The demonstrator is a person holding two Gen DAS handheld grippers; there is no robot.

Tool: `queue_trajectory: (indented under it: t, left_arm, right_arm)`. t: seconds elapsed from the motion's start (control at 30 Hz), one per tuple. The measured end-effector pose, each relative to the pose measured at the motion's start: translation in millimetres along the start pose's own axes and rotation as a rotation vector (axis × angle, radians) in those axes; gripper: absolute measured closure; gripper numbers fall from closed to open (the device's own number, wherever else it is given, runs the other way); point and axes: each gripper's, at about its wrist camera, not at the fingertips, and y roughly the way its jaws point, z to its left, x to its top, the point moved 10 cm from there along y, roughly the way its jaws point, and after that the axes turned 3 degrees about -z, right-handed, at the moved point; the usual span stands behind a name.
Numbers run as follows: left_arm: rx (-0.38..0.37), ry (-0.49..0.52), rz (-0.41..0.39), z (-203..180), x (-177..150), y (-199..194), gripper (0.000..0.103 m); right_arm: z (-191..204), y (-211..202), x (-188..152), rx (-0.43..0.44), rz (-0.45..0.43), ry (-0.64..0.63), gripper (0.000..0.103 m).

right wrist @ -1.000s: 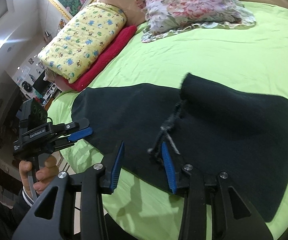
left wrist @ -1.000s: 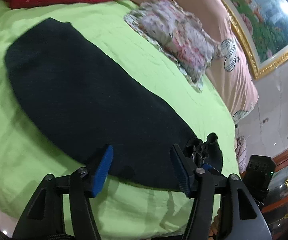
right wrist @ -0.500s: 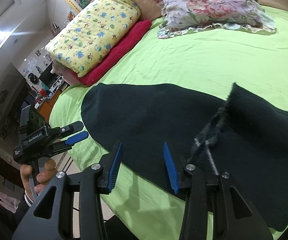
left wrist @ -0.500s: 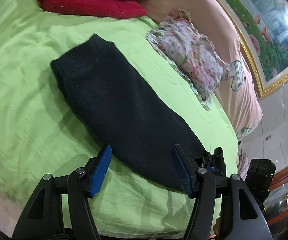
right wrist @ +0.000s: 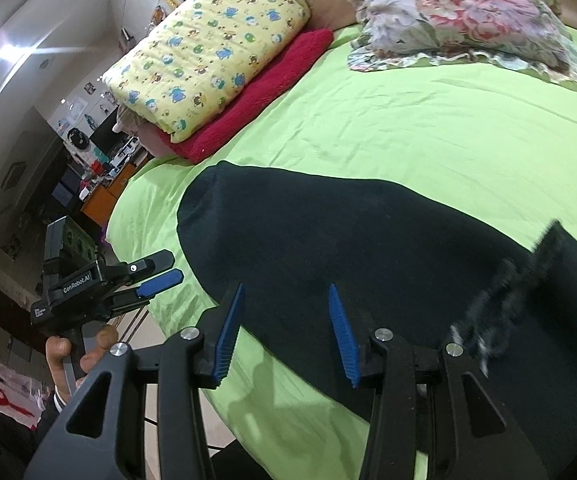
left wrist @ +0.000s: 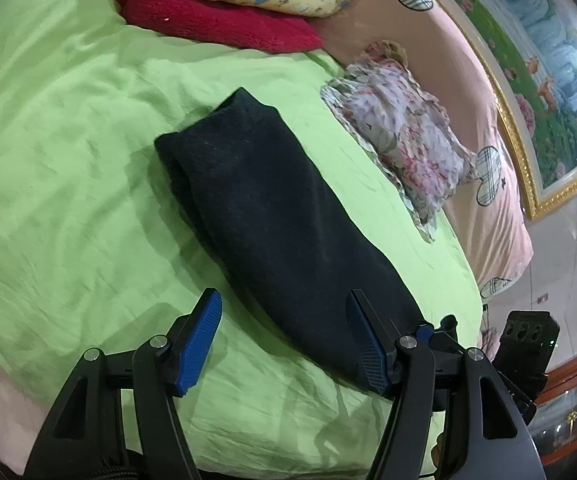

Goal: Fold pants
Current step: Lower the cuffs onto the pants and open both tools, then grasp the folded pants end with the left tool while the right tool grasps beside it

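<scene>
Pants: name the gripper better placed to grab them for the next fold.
Probably the right. The right gripper hangs open over the near edge of the pants, close to the drawstring. The left gripper, also open, sits mostly over the sheet beside them.

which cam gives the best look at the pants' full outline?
Left wrist. The black pants lie there as one long strip on the green sheet, both ends visible apart from a corner behind the gripper finger. The right wrist view shows one rounded end only; the rest runs out of frame, blurred.
</scene>
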Motion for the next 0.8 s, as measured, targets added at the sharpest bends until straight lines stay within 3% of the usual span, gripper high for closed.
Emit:
queue_trajectory:
  t: [0.4, 0.8]
  left_arm:
    - [0.03, -0.079, -0.01, 26, 14, 8, 0.038]
    - [0.038, -0.149, -0.025, 39, 42, 32, 0.038]
  right_arm:
    - [16, 46, 28, 0.037, 0.075, -0.079, 0.057]
    - [57, 139, 89, 0.104, 0.214, -0.312, 0.057]
